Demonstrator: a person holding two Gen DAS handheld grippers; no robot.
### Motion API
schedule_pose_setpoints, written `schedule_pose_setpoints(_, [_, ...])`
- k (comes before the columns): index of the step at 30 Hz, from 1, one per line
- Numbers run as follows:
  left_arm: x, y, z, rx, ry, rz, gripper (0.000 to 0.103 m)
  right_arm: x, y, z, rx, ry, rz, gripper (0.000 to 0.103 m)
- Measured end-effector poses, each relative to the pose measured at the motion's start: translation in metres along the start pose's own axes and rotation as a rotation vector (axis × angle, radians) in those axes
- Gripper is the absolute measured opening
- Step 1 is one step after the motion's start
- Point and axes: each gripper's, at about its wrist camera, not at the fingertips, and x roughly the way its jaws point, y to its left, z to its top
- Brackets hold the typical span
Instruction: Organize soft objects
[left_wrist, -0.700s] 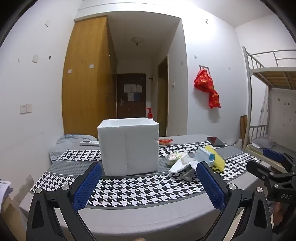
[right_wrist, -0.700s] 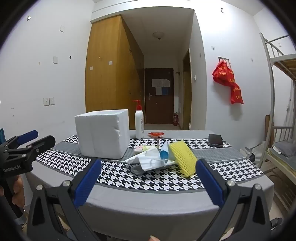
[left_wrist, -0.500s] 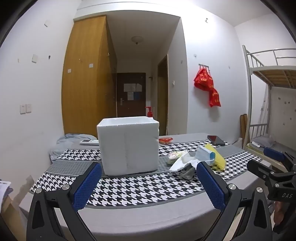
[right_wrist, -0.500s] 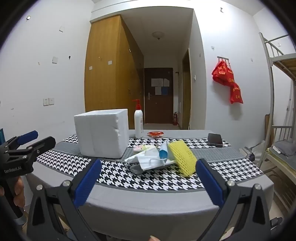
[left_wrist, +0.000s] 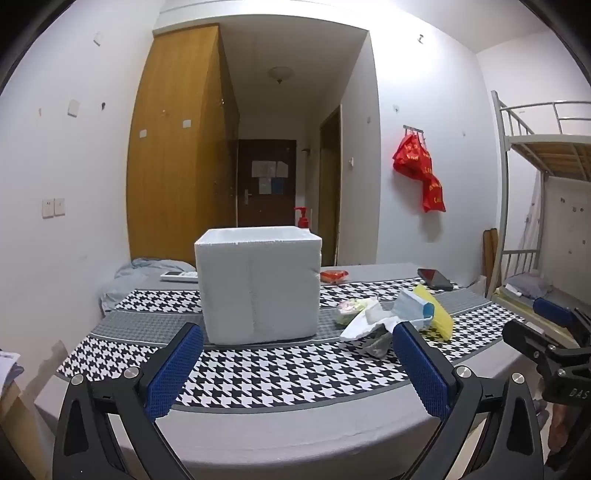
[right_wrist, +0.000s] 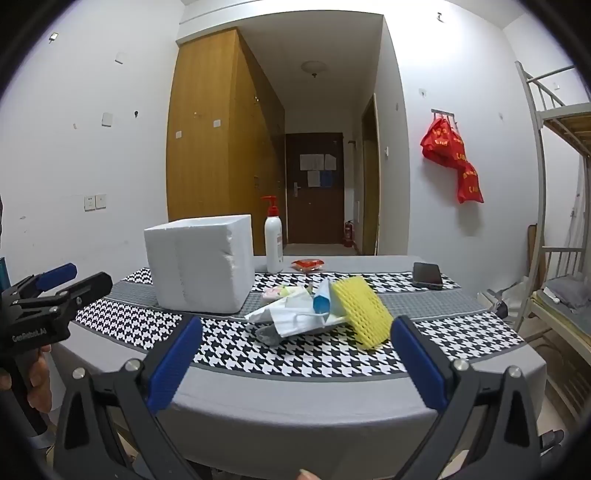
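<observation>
A pile of soft things lies on the houndstooth table runner: a yellow foam net (right_wrist: 360, 311), white and blue face masks (right_wrist: 303, 314), a grey cloth bit (right_wrist: 266, 334) and a pale packet (right_wrist: 282, 291). The pile also shows in the left wrist view (left_wrist: 391, 317). A white foam box (left_wrist: 258, 282) (right_wrist: 201, 264) stands to its left. My left gripper (left_wrist: 295, 369) is open and empty, before the table edge facing the box. My right gripper (right_wrist: 291, 363) is open and empty, before the table edge facing the pile.
A white pump bottle with red top (right_wrist: 274, 242), a red packet (right_wrist: 307, 264) and a dark phone (right_wrist: 426, 275) sit at the back of the table (right_wrist: 332, 402). A remote (left_wrist: 179, 275) and grey cloth (left_wrist: 147, 273) lie back left. A bunk bed (right_wrist: 554, 258) stands to the right.
Both grippers have barely shifted; the views are nearly the same. Nothing on the table has moved.
</observation>
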Motion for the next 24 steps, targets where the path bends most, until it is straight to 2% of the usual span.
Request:
schedule_pose_setpoints(6, [0.0019, -0.0005, 0.0005, 0.011, 0.000, 0.029, 0.102, 0.0007, -0.0009, 0.0007, 0.002, -0.004, 0.001, 0.103])
schedule_pose_setpoints(24, [0.0050, 0.0028, 0.0003, 0.006, 0.013, 0.038, 0.102, 0.0001, -0.0004, 0.0000, 0.000, -0.006, 0.000, 0.103])
